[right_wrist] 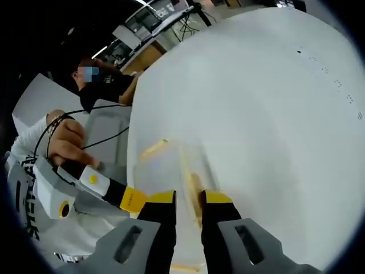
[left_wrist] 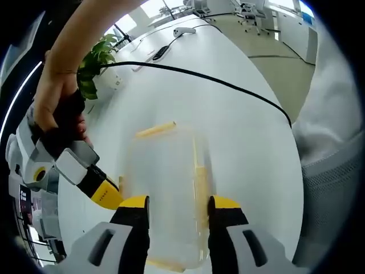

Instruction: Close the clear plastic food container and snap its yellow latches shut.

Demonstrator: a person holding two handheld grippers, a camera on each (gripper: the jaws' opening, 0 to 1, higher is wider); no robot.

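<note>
While resting on white table point(left_wrist: 251, 131), clear container point(left_wrist: 168, 194) at lower centre looks closed already. Left gripper point(left_wrist: 178, 204) straddling it, jaws apart; right gripper point(right_wrist: 188, 200) nearly closed around yellow latch point(right_wrist: 194, 194). Next: probably pressing latch flat.

White table point(left_wrist: 239, 131), potted plant point(left_wrist: 94, 63), black cable point(left_wrist: 217, 83), office chairs point(left_wrist: 251, 11) on pale floor beyond.

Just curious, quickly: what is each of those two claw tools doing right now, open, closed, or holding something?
Left gripper: open, its jaws on either side of the clear container.
Right gripper: nearly closed around the container's yellow latch.
</note>
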